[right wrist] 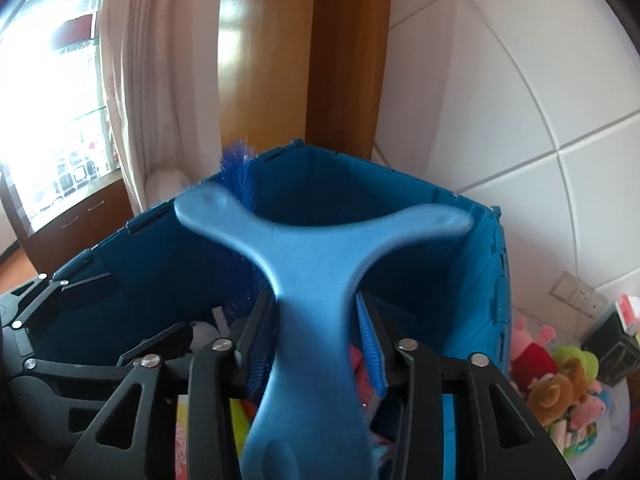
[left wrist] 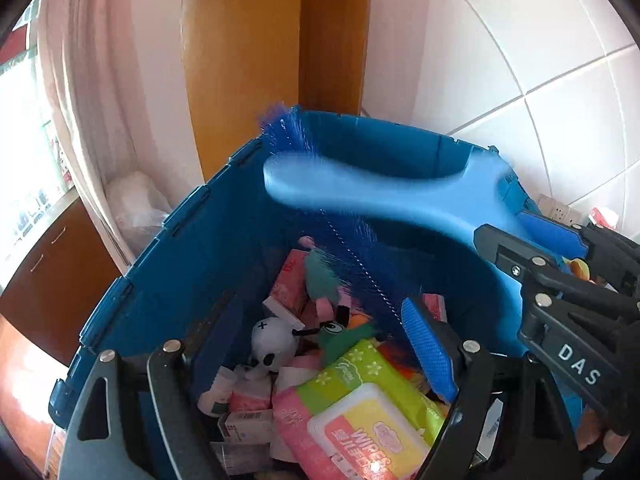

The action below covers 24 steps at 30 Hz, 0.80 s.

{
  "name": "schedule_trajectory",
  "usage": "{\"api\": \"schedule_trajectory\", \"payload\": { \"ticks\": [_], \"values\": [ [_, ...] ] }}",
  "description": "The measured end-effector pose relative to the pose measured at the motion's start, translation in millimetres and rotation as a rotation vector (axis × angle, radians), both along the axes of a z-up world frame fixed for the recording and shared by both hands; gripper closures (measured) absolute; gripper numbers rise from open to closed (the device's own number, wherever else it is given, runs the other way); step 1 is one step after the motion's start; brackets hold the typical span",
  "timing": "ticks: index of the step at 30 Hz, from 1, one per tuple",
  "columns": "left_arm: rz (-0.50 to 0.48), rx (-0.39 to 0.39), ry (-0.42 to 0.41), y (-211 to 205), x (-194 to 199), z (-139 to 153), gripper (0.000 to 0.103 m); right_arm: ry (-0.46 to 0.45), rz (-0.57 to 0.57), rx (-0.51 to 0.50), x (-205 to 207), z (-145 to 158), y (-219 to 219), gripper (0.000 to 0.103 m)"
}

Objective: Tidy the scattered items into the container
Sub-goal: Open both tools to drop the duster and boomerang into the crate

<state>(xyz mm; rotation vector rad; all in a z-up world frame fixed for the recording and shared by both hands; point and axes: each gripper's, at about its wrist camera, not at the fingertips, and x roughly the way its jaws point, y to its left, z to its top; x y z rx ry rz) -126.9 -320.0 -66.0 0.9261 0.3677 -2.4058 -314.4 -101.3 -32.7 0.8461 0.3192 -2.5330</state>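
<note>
A blue folding crate (left wrist: 224, 240) (right wrist: 168, 248) holds several items: a wipes pack (left wrist: 360, 420), a white plush (left wrist: 276, 340), pink boxes (left wrist: 292, 288) and a dark blue bottle brush (left wrist: 348, 240) leaning against its far corner. My right gripper (right wrist: 316, 344) is shut on a light blue Y-shaped plastic piece (right wrist: 316, 272) and holds it over the crate; it shows in the left wrist view (left wrist: 384, 204) too, with the right gripper (left wrist: 556, 248) on its stem. My left gripper (left wrist: 304, 364) is open and empty above the crate's contents.
Several plush toys (right wrist: 560, 380) and a dark box (right wrist: 616, 344) lie right of the crate by a wall socket (right wrist: 580, 296). A tiled wall (left wrist: 500, 60), a wooden post (left wrist: 280, 40) and a curtain (left wrist: 100, 80) stand behind the crate.
</note>
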Motion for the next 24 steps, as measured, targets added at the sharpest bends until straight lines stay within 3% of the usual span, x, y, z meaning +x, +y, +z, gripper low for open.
{"api": "schedule_trajectory", "payload": {
  "ticks": [3,18,24],
  "values": [
    [-0.003,-0.009,-0.004,0.0,-1.4,1.7,0.021,0.010,-0.011,0.001,1.9,4.0,4.0,0.049],
    [-0.014,-0.019,0.010,7.8,3.3,3.4,0.021,0.027,-0.053,0.028,26.8,20.2,20.6,0.048],
    [-0.019,-0.036,0.037,19.6,17.2,12.1,0.021,0.056,-0.074,0.022,48.8,30.4,33.7,0.040]
  ]
}}
